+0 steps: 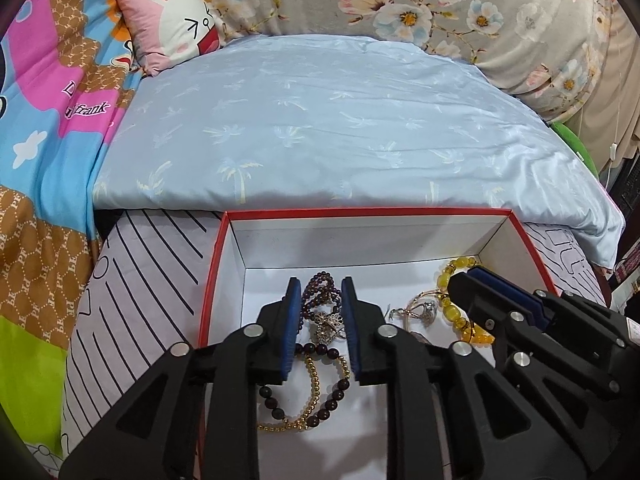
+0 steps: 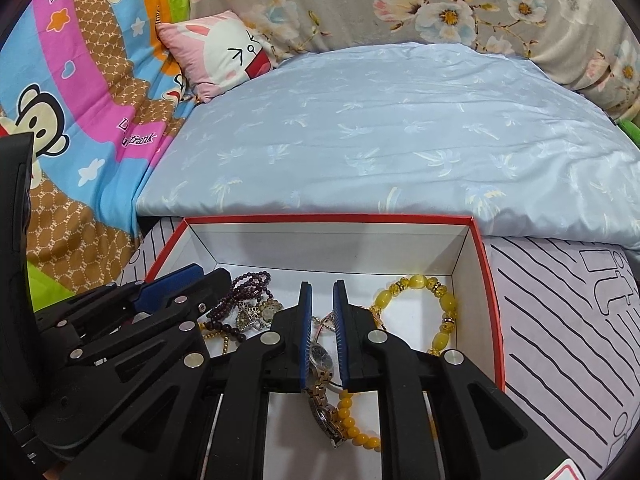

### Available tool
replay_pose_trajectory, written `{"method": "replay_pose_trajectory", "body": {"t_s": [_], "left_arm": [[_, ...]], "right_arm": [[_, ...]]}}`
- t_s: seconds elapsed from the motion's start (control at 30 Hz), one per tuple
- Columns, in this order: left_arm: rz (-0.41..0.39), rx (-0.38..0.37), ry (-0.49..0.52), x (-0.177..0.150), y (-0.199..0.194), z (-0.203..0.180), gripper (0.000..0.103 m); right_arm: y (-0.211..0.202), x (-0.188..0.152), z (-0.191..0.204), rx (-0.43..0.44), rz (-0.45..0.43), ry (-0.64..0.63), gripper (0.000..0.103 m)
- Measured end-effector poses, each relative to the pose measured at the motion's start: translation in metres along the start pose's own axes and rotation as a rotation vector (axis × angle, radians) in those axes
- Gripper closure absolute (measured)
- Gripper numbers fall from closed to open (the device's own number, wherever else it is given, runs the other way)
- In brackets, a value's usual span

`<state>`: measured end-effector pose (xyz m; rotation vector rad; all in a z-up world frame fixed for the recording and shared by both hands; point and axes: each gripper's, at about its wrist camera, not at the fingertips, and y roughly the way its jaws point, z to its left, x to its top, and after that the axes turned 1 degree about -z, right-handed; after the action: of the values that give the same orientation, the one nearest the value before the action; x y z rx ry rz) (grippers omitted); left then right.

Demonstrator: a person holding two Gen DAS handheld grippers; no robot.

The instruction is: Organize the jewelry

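Observation:
A red-rimmed white box (image 1: 368, 213) (image 2: 332, 218) lies on the bed and holds the jewelry. My left gripper (image 1: 320, 286) is open inside the box, its fingers on either side of a purple bead strand (image 1: 320, 285) and a metal flower piece (image 1: 330, 326). A dark bead bracelet (image 1: 320, 384) and a gold bead chain (image 1: 310, 394) lie under it. My right gripper (image 2: 322, 286) is narrowly open over a metal watch (image 2: 322, 372), not clamped on it. A yellow bead bracelet (image 2: 446, 304) (image 1: 452, 308) lies at the box's right side.
A light blue quilt (image 1: 320, 128) lies behind the box. A pink bunny cushion (image 1: 168, 20), a cartoon blanket (image 1: 44, 120) at the left and a flowered duvet (image 1: 440, 4) at the back surround it. The box rests on a white striped sheet (image 2: 560, 320).

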<state>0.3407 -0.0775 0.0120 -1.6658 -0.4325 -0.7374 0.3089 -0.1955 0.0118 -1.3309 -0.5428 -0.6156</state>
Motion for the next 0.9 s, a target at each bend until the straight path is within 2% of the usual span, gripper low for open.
{"method": "replay_pose_trajectory", "body": {"t_s": [0.07,0.2,0.77,0.9], "left_arm": [[-0.001,0.005,0.0,0.0,-0.001,0.0,0.08],[-0.003,0.006,-0.005,-0.001,-0.003,0.001,0.077],[-0.041,0.011,0.0,-0.005,-0.04,-0.005,0.077],[-0.052,0.019,0.004,-0.01,-0.054,-0.008,0.077]], "right_arm": [[-0.001,0.0,0.0,-0.005,-0.002,0.0,0.09],[-0.005,-0.001,0.0,-0.017,-0.01,0.0,0.079],[-0.047,-0.007,0.004,-0.04,-0.053,-0.005,0.076],[-0.062,-0.012,0.006,-0.053,-0.065,-0.008,0.071]]}}
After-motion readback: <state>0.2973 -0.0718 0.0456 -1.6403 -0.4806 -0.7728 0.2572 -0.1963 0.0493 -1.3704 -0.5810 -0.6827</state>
